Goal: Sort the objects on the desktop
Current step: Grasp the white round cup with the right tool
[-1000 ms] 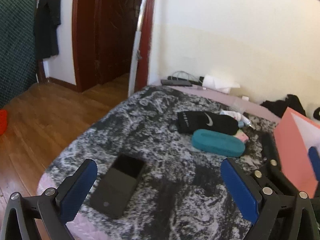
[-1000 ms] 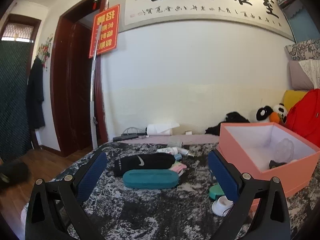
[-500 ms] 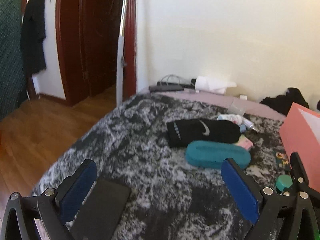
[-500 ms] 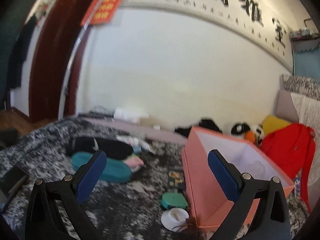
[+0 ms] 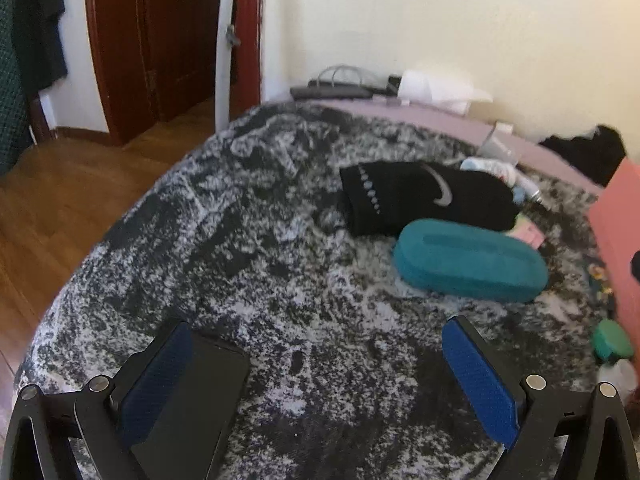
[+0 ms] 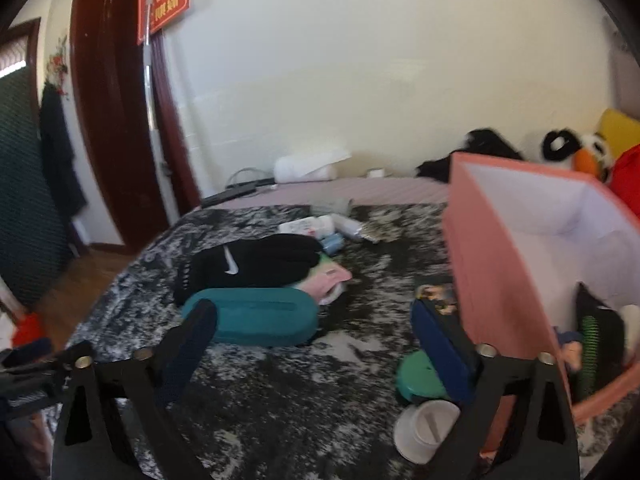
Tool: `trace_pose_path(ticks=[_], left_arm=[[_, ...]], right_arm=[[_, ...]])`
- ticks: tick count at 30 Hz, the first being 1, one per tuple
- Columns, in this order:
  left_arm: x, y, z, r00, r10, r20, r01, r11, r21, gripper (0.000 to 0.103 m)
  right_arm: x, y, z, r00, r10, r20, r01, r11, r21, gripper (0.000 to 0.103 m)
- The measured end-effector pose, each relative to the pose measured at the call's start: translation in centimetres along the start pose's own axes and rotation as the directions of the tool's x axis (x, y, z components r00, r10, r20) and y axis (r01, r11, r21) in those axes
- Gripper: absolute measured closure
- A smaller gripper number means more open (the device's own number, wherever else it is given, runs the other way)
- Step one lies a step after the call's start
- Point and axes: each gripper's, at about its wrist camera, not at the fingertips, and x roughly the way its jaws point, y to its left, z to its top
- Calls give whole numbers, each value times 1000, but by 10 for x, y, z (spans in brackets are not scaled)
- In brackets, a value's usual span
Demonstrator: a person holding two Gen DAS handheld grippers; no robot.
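Observation:
A teal case (image 5: 470, 265) (image 6: 256, 316) lies mid-bed on the mottled grey blanket (image 5: 248, 216), with a black sock bundle (image 5: 424, 196) (image 6: 252, 262) just behind it and a pink item (image 6: 326, 278) beside that. A black phone (image 5: 192, 404) lies flat under my left gripper's left finger. My left gripper (image 5: 316, 384) is open and empty above the blanket. My right gripper (image 6: 316, 356) is open and empty too, in front of the teal case. A green round lid (image 6: 416, 376) and a white cup (image 6: 426, 430) sit by the pink box (image 6: 496, 280).
Small bottles and tubes (image 6: 320, 226) lie behind the socks. The pink box holds a few items. A cable and paper roll (image 5: 436, 88) sit along the wall. Plush toys (image 6: 580, 152) rest at the far right. The bed edge drops to a wooden floor (image 5: 48, 200) on the left.
Both grippers have moved forward and tilted down toward the bed. The phone now sits under the left gripper's left finger. The right view swung left from the box toward the teal case.

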Motion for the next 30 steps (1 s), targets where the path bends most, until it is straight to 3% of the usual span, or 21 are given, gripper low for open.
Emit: trace_pose_path(ticks=[2, 7, 8, 13, 16, 22, 26, 30], left_arm=[[8, -12, -2, 1000, 3, -12, -3, 999, 33, 1], [11, -51, -7, 1000, -24, -19, 26, 994, 111, 1], [11, -58, -9, 999, -29, -18, 32, 991, 128, 1], [6, -94, -18, 998, -57, -15, 59, 976, 212, 1], [3, -116, -23, 997, -73, -14, 74, 962, 262, 1], [-7, -128, -27, 996, -86, -3, 82, 949, 304, 1], [-13, -122, -27, 996, -89, -3, 86, 954, 287, 1], [-18, -116, -27, 995, -99, -2, 96, 958, 270, 1]], right_arm=[[8, -5, 0, 1000, -7, -27, 6, 1000, -18, 17], [28, -35, -8, 986, 10, -167, -1, 998, 58, 17], [31, -41, -10, 981, 9, -194, 4, 998, 69, 27], [32, -43, -25, 966, -138, -221, 125, 990, -70, 40], [28, -61, -25, 962, -141, -234, 137, 990, -30, 43], [15, -92, -28, 954, -52, -296, 82, 993, 89, 42], [17, -105, -40, 933, -4, -360, 63, 986, 152, 41], [27, -109, -53, 894, 65, -443, 21, 982, 187, 33]])
